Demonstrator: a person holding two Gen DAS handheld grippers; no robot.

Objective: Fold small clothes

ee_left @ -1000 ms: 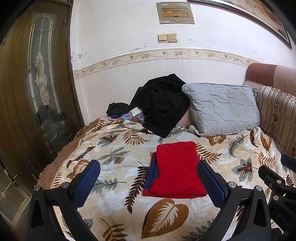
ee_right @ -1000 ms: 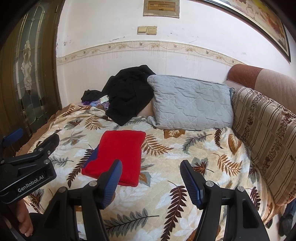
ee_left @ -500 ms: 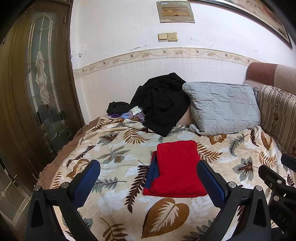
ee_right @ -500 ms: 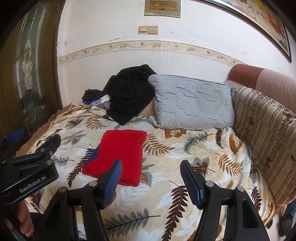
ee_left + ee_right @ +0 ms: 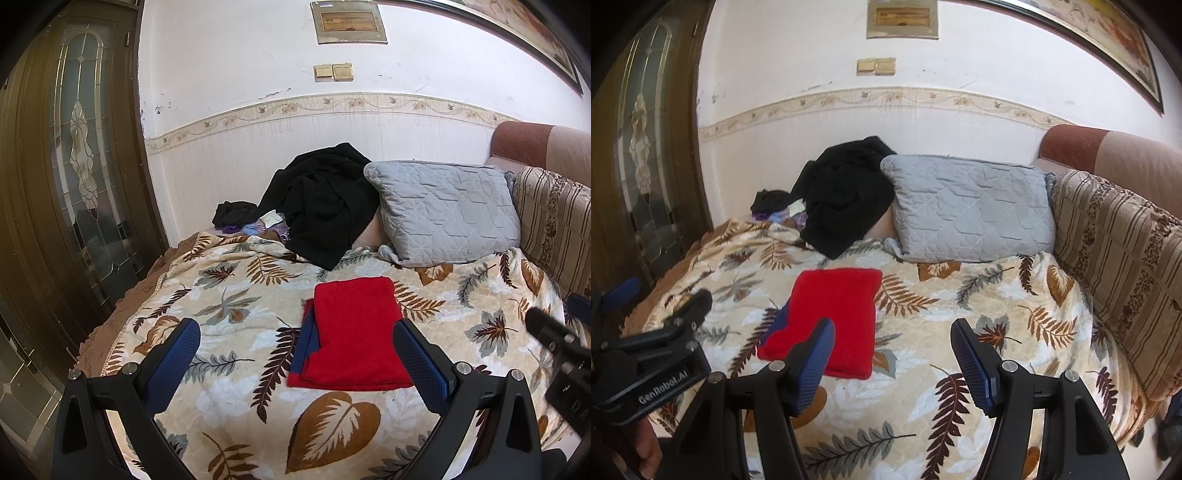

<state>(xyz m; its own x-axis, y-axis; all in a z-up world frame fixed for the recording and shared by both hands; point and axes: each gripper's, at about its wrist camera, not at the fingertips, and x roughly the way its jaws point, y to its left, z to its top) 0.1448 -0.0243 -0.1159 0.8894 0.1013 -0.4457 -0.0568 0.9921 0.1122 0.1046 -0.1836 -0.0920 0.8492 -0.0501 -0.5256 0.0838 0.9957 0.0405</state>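
The red cloth [image 5: 354, 332] lies folded flat on the blanket [image 5: 229, 391], at 12 o'clock of the left gripper [image 5: 295, 354] and 11 o'clock of the right gripper [image 5: 892, 354], both spread wide and empty above it, so the fold looks finished

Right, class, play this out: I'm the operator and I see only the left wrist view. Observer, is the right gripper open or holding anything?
Observer: The right gripper is open and empty, over the leaf-print blanket.
Operator: Where is it relative to the red folded cloth?
Observer: One of its fingers overlaps the near edge of the red folded cloth; I cannot tell whether they touch.
Operator: Any marking on my gripper?
Observer: The left gripper body reads GenRobot.AI in the right wrist view.
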